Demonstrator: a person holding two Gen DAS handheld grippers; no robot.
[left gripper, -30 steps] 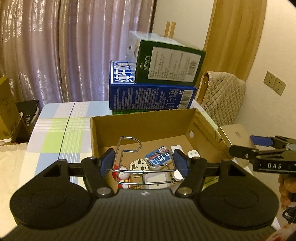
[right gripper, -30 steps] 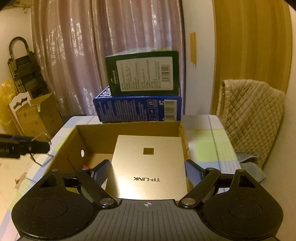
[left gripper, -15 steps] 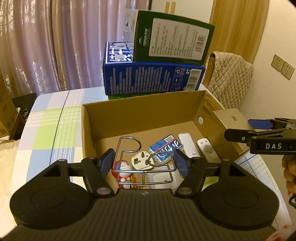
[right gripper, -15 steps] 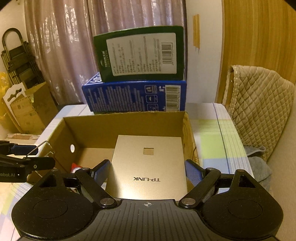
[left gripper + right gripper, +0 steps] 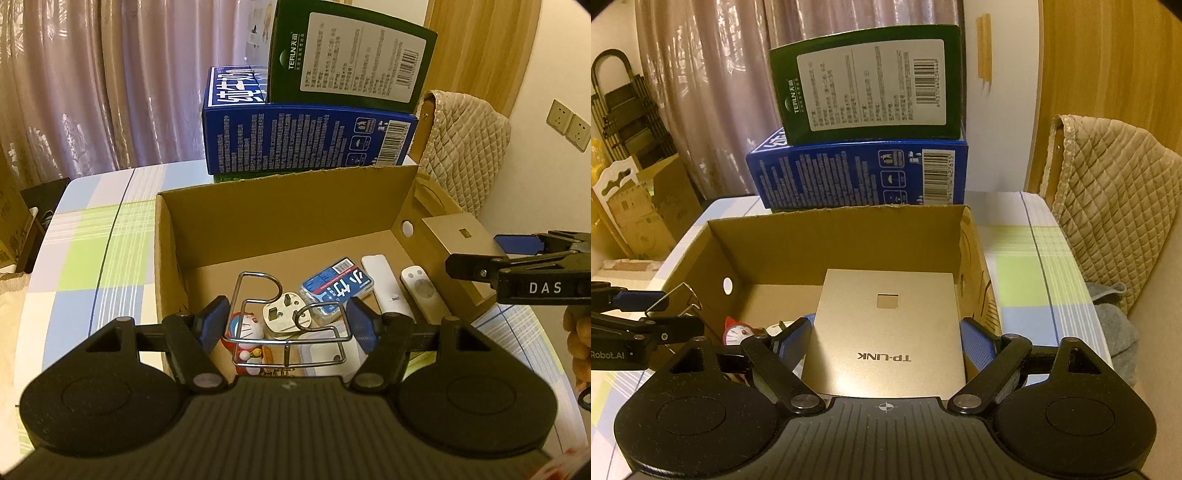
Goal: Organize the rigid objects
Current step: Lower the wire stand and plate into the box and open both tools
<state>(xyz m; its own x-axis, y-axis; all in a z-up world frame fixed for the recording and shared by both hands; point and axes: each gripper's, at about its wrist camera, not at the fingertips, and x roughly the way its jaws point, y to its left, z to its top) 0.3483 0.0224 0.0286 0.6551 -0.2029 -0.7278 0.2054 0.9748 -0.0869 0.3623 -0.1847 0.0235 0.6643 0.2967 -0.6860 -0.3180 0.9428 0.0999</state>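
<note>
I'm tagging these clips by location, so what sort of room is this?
Probably a room in a home: floor-length curtains, a chair with a quilted cover, and a checked tablecloth under the cardboard box being filled.

The cardboard box (image 5: 177, 236) is plain brown. The router (image 5: 886, 332) is matte gold. Behind stand a blue carton (image 5: 306, 140) and dark green carton (image 5: 351, 62). The bench (image 5: 92, 229) wears green, blue and white checks.
</note>
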